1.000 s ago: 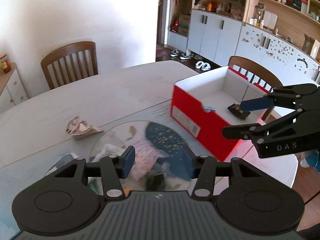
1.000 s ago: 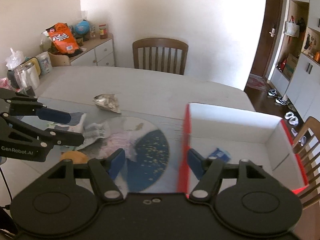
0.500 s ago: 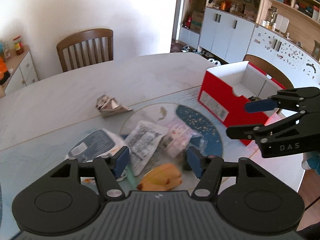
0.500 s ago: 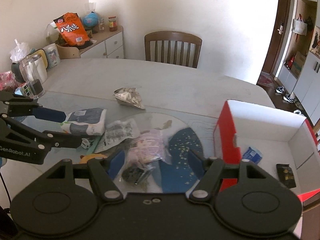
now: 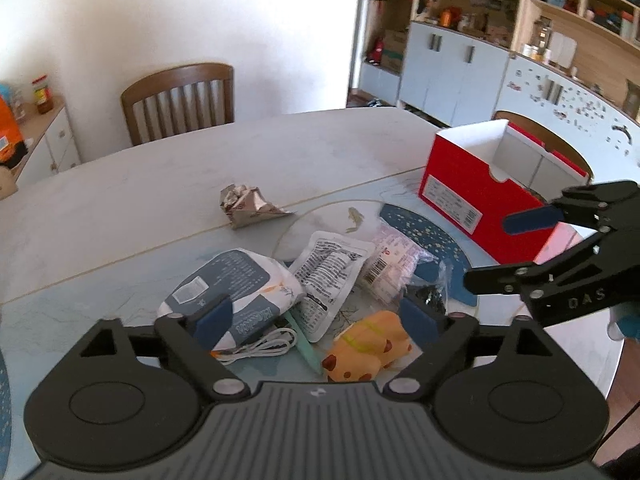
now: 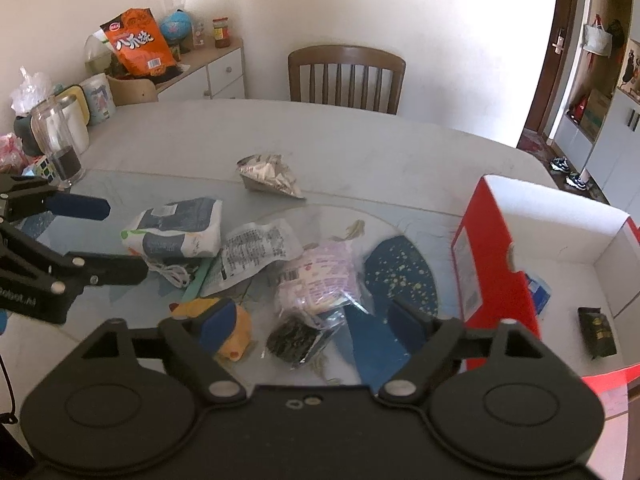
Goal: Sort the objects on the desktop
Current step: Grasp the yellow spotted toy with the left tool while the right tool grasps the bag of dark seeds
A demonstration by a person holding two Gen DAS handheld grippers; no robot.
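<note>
A pile of desktop objects lies on the table: a blue-white wipes pack (image 5: 236, 292) (image 6: 176, 228), a white sachet (image 5: 328, 272) (image 6: 256, 252), a pink packet (image 5: 392, 264) (image 6: 316, 276), a dark packet (image 6: 300, 340), a yellow squishy toy (image 5: 366, 352) (image 6: 236, 332), a white cable (image 5: 260, 346) and a crumpled foil wrapper (image 5: 248, 204) (image 6: 268, 174). The red box (image 5: 476, 196) (image 6: 496, 276) holds a blue sachet (image 6: 538, 290) and a black packet (image 6: 596, 332). My left gripper (image 5: 314, 318) is open above the pile. My right gripper (image 6: 308, 322) is open above the dark packet.
Wooden chairs (image 5: 180, 100) (image 6: 346, 76) stand at the table's far side. A glass jar (image 6: 56, 144), mugs and a Rubik's cube (image 6: 42, 168) stand at the table's left end. A sideboard (image 6: 200, 68) carries an orange snack bag (image 6: 138, 42). Cabinets (image 5: 460, 72) line the right wall.
Both grippers have pulled back and up from the red box toward the pile, so more of the table and pile shows. Both stay open and empty.
</note>
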